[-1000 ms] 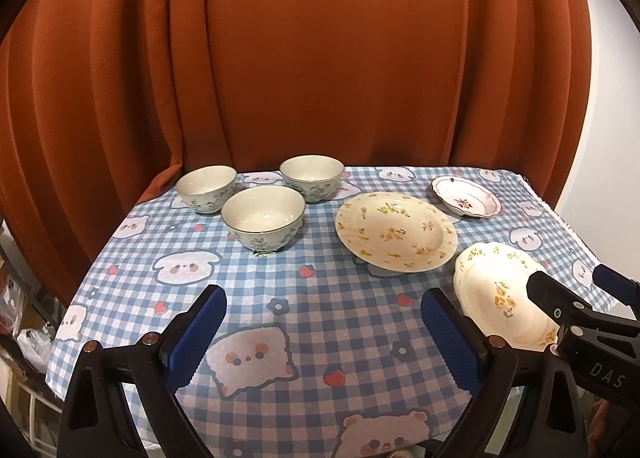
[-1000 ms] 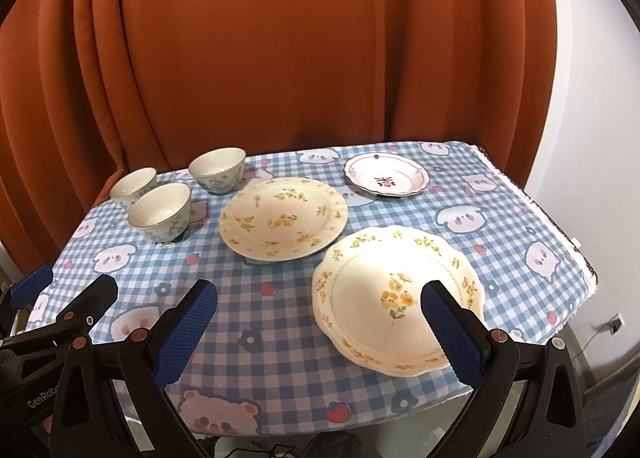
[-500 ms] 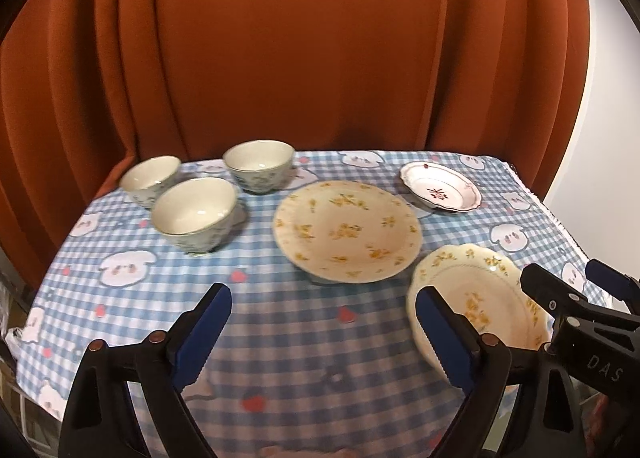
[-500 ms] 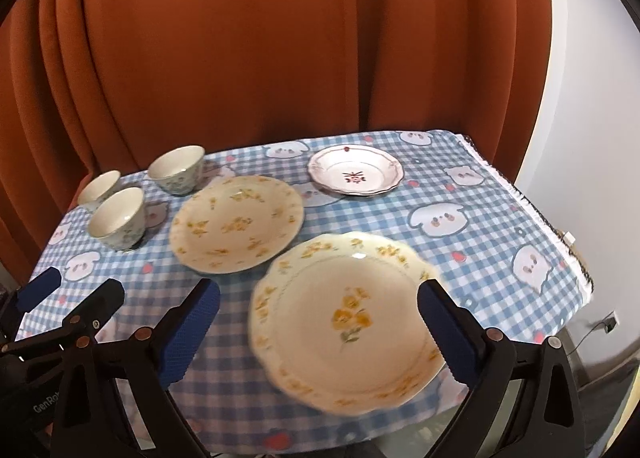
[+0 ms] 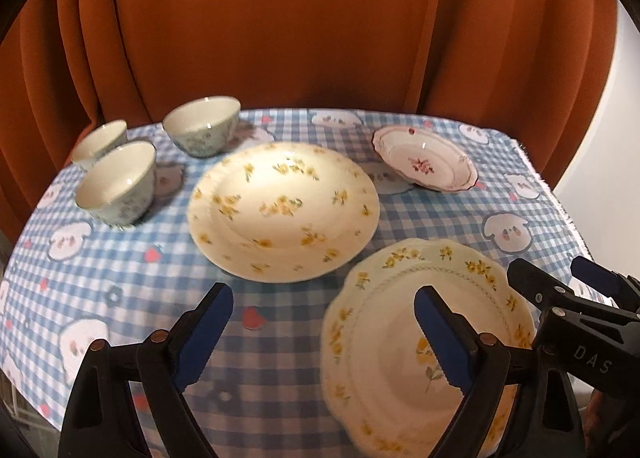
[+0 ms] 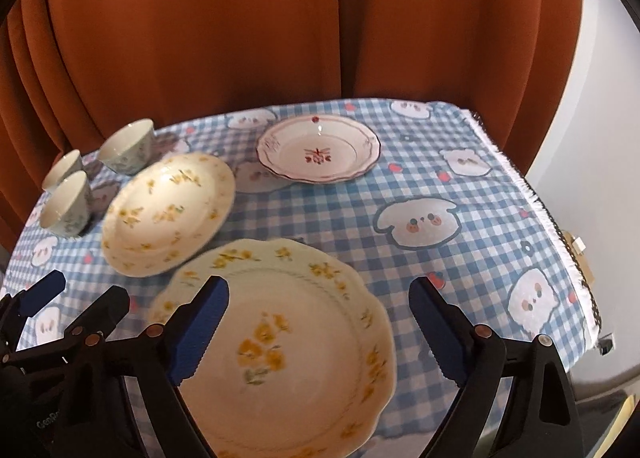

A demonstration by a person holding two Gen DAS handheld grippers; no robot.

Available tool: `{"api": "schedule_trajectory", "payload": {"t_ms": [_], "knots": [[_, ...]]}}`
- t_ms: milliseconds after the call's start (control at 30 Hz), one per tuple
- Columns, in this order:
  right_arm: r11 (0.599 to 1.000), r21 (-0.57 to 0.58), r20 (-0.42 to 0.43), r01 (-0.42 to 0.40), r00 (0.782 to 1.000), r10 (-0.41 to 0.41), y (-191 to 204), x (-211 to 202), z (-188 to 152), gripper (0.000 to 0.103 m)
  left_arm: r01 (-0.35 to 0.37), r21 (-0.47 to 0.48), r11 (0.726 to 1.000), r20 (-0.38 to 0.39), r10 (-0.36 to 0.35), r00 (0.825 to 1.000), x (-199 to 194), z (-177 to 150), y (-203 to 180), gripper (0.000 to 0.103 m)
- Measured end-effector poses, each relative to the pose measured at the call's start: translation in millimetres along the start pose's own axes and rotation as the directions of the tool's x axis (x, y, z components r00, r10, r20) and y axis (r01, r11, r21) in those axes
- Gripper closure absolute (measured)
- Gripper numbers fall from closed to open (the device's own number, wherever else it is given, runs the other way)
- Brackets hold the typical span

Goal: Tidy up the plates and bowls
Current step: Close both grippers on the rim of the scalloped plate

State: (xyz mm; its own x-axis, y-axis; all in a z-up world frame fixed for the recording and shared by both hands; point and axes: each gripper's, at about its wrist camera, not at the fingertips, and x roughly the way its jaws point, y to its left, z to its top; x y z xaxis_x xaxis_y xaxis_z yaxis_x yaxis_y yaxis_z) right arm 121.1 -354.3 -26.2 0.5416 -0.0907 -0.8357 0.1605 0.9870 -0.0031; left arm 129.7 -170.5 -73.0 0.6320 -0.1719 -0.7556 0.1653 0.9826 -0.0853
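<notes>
Two hand-held grippers, the left (image 5: 322, 338) and the right (image 6: 318, 328), hover wide open and empty over a checked tabletop (image 6: 460, 178), the right one framing a scalloped yellow-flower plate (image 6: 280, 346) at its 6 o'clock near edge. The plate lies flat, face up, with no long axis. Glazed, stiff and breakable, it looks best pinched at the rim; three bowls (image 5: 116, 186) cluster at 10 o'clock.

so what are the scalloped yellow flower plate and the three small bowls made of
Scalloped yellow-flower plate: probably glazed ceramic, with an opaque cream, glossy face. Three small pale bowls: likely glazed porcelain; bright highlights on their thin rims.
</notes>
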Motion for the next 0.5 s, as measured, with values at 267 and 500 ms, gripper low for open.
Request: {"api": "schedule_trajectory", "payload": {"t_ms": [267, 500], "knots": [[0.999, -0.027, -0.117, -0.042, 0.992, 0.039, -25, 45, -7, 0.014, -0.046, -0.055, 0.997, -0.123, 0.039, 0.992, 36, -14, -23, 0.016], [0.994, -0.043, -0.209, -0.096, 0.974, 0.085, -36, 73, -22, 0.019, -0.089, -0.071, 0.993, -0.19, 0.074, 0.979, 52, -25, -36, 0.026]]}}
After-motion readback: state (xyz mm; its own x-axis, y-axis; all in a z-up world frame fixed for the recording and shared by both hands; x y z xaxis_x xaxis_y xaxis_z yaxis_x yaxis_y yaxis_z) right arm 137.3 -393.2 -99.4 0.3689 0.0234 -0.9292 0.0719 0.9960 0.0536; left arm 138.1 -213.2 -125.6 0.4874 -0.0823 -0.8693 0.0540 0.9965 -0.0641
